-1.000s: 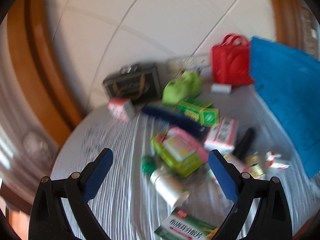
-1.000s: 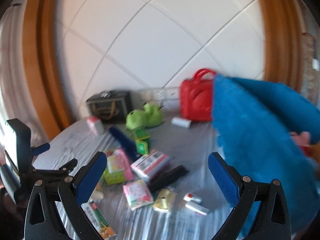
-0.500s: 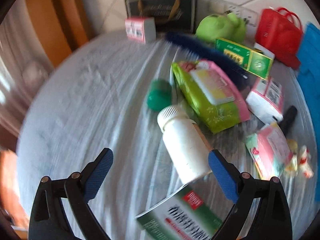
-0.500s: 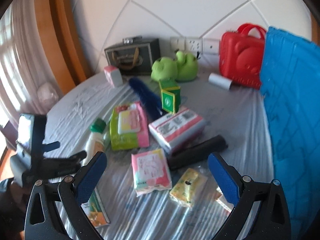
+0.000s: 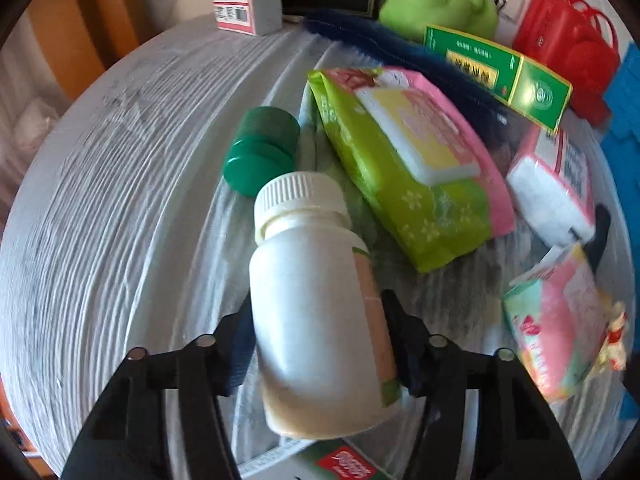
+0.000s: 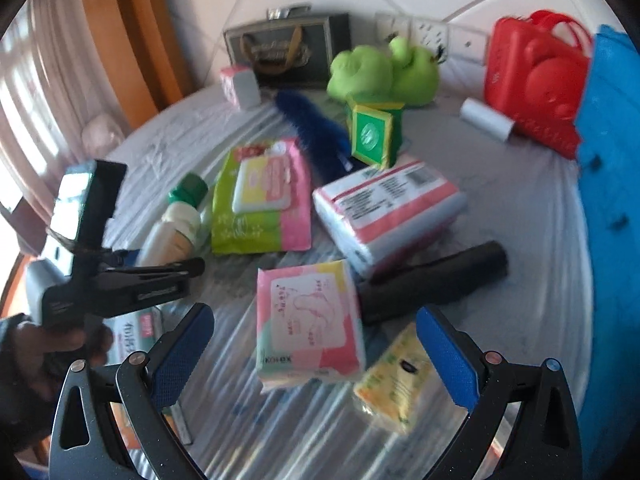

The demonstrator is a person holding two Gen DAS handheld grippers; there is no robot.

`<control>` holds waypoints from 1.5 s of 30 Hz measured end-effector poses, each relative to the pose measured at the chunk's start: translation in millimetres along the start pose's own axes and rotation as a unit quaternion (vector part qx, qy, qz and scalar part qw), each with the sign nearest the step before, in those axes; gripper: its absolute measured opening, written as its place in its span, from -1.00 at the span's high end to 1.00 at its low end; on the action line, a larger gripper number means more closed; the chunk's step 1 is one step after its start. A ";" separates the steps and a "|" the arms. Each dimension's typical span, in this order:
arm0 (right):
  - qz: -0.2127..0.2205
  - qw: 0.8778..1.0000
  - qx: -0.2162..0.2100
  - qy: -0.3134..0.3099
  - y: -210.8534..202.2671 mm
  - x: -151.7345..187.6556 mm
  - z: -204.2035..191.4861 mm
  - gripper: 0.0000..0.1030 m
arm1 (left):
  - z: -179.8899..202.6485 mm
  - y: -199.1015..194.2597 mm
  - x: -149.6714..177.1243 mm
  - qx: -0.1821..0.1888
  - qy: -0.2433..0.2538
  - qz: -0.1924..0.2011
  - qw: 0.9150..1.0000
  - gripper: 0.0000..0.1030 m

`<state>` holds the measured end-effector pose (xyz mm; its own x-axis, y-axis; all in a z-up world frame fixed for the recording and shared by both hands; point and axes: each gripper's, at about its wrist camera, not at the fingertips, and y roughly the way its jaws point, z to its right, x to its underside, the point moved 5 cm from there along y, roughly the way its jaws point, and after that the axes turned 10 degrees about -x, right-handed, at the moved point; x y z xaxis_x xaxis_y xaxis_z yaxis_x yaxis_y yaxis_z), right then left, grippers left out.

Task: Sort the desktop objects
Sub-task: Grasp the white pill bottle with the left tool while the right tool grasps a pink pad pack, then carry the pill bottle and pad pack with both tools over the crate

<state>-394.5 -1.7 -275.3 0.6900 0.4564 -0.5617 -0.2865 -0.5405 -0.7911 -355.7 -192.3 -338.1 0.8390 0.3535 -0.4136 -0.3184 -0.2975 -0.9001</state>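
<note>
My left gripper (image 5: 320,344) is shut on a white pill bottle (image 5: 316,300) that lies on the round table; the bottle also shows in the right wrist view (image 6: 172,236). A green-capped bottle (image 5: 260,152) lies just beyond it. My right gripper (image 6: 316,352) is open and empty, above a pink tissue pack (image 6: 308,320) and a yellow tissue pack (image 6: 396,376). A green-pink wipes pack (image 5: 412,176) lies at the centre and also shows in the right wrist view (image 6: 264,200).
A white-pink tissue brick (image 6: 384,212), black folded umbrella (image 6: 436,280), green box (image 6: 372,132), blue duster (image 6: 312,128), green plush (image 6: 380,68), red case (image 6: 536,76), dark bag (image 6: 288,48) and blue cloth (image 6: 612,200) crowd the table. A green medicine box (image 5: 340,464) lies under my left gripper.
My left gripper moved forward and down over the white bottle and closed on it. My right gripper lowered toward the tissue packs and stayed open.
</note>
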 end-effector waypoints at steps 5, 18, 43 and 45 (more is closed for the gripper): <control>-0.051 0.999 0.013 -0.010 42.1 6.6 0.2 -0.99 | -1.2 0.6 -1.0 0.008 0.020 0.011 1.000 -0.06; -0.080 0.995 0.063 0.007 60.0 26.9 -2.8 -0.32 | -4.9 -5.9 0.7 0.027 0.071 0.043 0.996 -0.01; 0.223 0.957 0.158 0.099 -250.9 11.8 -42.6 -0.32 | 78.9 -299.4 -39.1 0.117 0.225 0.360 0.898 0.00; 0.250 0.945 0.183 0.102 -286.0 18.4 -44.2 -0.32 | 97.8 -323.3 -34.4 0.136 0.237 0.376 0.885 0.00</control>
<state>-270.5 130.0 -48.7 0.5116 0.0425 -0.8582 -0.7953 -0.3547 -0.4917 -324.8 -21.5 -46.3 0.4150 -0.2848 -0.8641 -0.9060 -0.0429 -0.4211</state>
